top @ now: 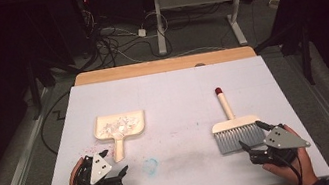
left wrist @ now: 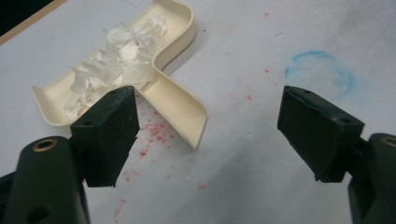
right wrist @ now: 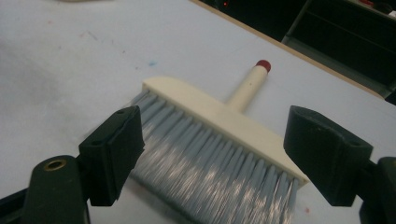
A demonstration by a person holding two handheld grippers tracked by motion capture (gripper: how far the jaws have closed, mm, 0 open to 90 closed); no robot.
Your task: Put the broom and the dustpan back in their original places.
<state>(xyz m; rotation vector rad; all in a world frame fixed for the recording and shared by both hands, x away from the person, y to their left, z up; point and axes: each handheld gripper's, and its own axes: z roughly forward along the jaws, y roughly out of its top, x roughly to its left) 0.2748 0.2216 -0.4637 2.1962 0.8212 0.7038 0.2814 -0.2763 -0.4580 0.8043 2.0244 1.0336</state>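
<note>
A cream dustpan [top: 120,126] lies left of centre on the white table, holding several white paper scraps [top: 118,125]; its handle points toward me. My left gripper [top: 115,163] hovers open just below that handle, nothing between its jaws. In the left gripper view the dustpan [left wrist: 175,100] and its paper scraps [left wrist: 116,60] lie ahead and to the left of my left gripper [left wrist: 210,135]. A cream hand brush [top: 230,124] with grey bristles and a red-tipped handle lies at the right. My right gripper [top: 252,137] is open beside the bristles. In the right gripper view the brush [right wrist: 219,135] lies ahead between the jaws of my right gripper [right wrist: 229,158].
The white table top [top: 172,91] has red specks [left wrist: 156,133] near the dustpan handle and a faint blue ring mark [top: 151,166] at the front centre. A wooden strip [top: 163,65] edges the far side. Cables and a desk frame stand on the floor beyond.
</note>
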